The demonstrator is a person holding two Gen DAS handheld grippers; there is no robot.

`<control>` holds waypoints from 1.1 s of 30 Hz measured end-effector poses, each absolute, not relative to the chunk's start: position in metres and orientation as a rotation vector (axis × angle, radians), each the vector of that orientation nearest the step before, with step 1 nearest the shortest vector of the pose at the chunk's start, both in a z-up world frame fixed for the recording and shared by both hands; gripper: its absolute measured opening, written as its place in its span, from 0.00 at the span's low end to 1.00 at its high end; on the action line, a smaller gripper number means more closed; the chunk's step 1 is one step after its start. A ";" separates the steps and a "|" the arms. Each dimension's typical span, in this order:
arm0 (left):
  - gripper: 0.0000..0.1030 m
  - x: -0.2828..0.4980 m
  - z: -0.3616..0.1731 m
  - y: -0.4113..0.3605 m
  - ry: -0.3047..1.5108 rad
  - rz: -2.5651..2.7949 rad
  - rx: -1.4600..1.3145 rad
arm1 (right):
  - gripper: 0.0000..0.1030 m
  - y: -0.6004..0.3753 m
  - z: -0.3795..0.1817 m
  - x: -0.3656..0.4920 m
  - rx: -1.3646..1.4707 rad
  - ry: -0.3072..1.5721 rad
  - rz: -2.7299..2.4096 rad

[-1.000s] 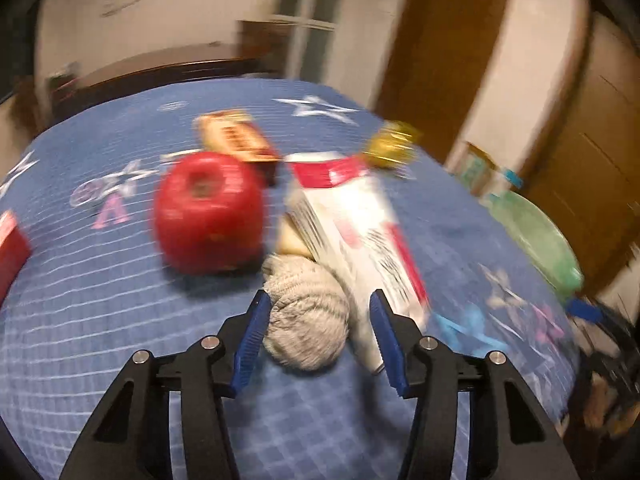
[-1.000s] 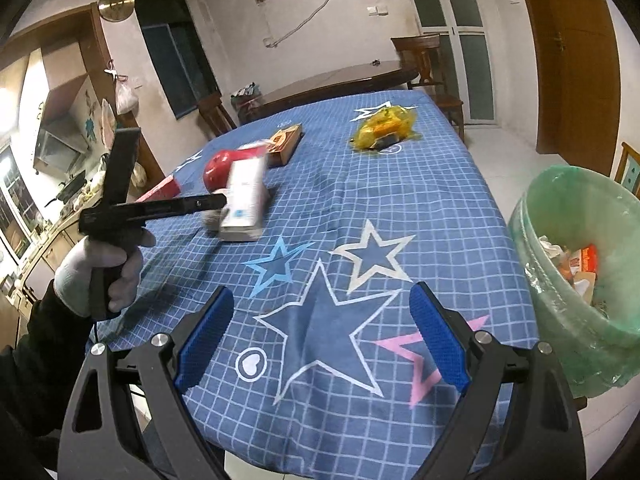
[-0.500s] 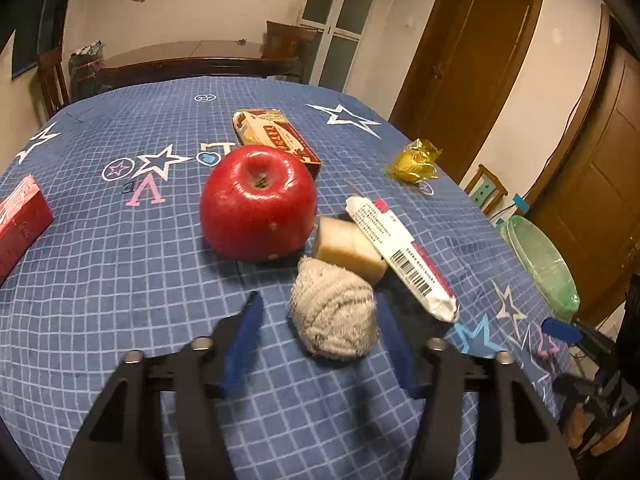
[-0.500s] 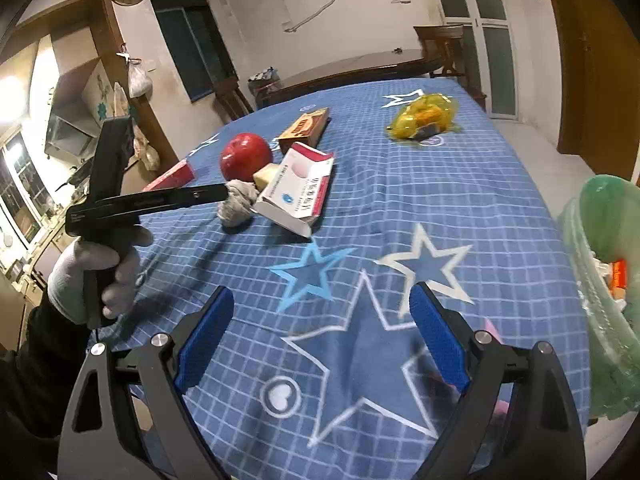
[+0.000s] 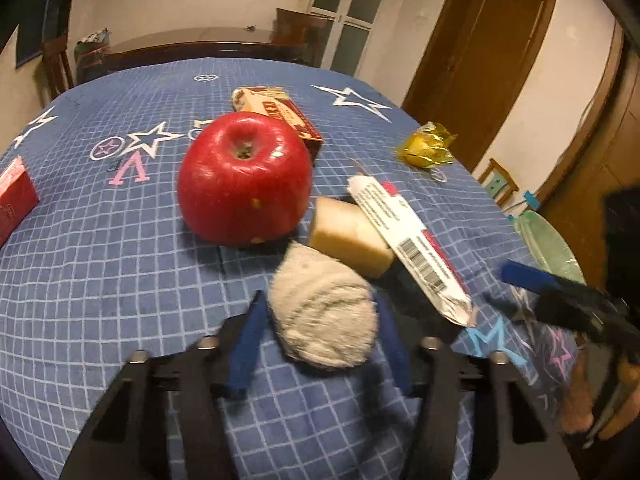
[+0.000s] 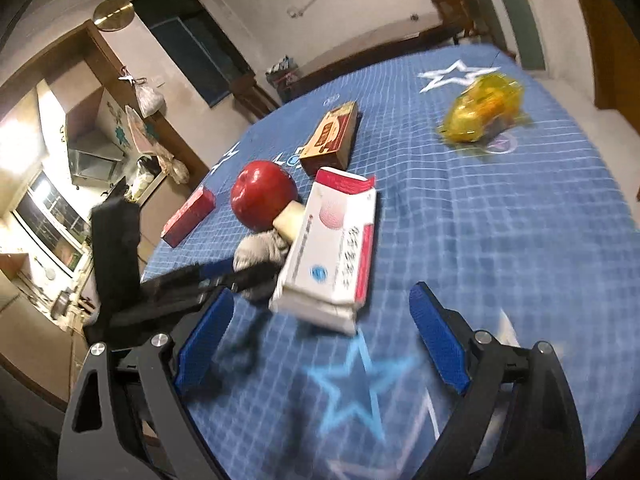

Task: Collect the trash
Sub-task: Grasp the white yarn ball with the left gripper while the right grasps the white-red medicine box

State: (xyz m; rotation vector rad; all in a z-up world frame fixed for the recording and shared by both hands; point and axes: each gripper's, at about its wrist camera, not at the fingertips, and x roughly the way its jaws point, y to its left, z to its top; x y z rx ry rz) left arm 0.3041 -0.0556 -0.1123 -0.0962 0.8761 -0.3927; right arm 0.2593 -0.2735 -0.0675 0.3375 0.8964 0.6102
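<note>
The left gripper (image 5: 320, 340), jaws just closing, seemingly presses the grey wad (image 5: 324, 312), its long axis toward eleven o'clock; the right gripper (image 6: 320, 344) gapes empty.

The tabletop (image 5: 100, 240) is covered by a blue checked cloth printed with stars. Pale plaster walls (image 5: 224, 4) are seen behind it. A brown wooden door (image 5: 476, 60) stands at right, beside a glazed door (image 5: 348, 28). A dark wooden table (image 5: 188, 46) with chairs is placed at the far wall. A dark window (image 6: 192, 52) and a round brass object, possibly a clock (image 6: 113, 14), are noted. A brightly lit kitchen area (image 6: 36, 168) is seen at left.
</note>
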 end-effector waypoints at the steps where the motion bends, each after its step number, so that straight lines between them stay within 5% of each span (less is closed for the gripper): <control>1: 0.47 0.303 -0.112 -0.057 0.873 -0.393 -0.086 | 0.84 -0.271 -0.069 0.265 0.337 0.911 0.614; 10: 0.47 0.299 -0.116 -0.051 0.879 -0.420 -0.094 | 0.83 -0.234 -0.082 0.299 0.230 1.011 0.600; 12: 0.47 0.298 -0.116 -0.052 0.880 -0.421 -0.088 | 0.71 -0.232 -0.082 0.299 0.209 1.008 0.589; 13: 0.47 0.297 -0.116 -0.052 0.879 -0.421 -0.086 | 0.57 -0.232 -0.083 0.297 0.198 1.007 0.582; 17: 0.46 0.296 -0.115 -0.054 0.871 -0.415 -0.076 | 0.53 -0.234 -0.082 0.290 0.183 0.981 0.575; 33: 0.42 0.232 -0.077 -0.053 0.660 -0.334 -0.027 | 0.52 -0.247 -0.025 0.173 -0.037 0.538 0.343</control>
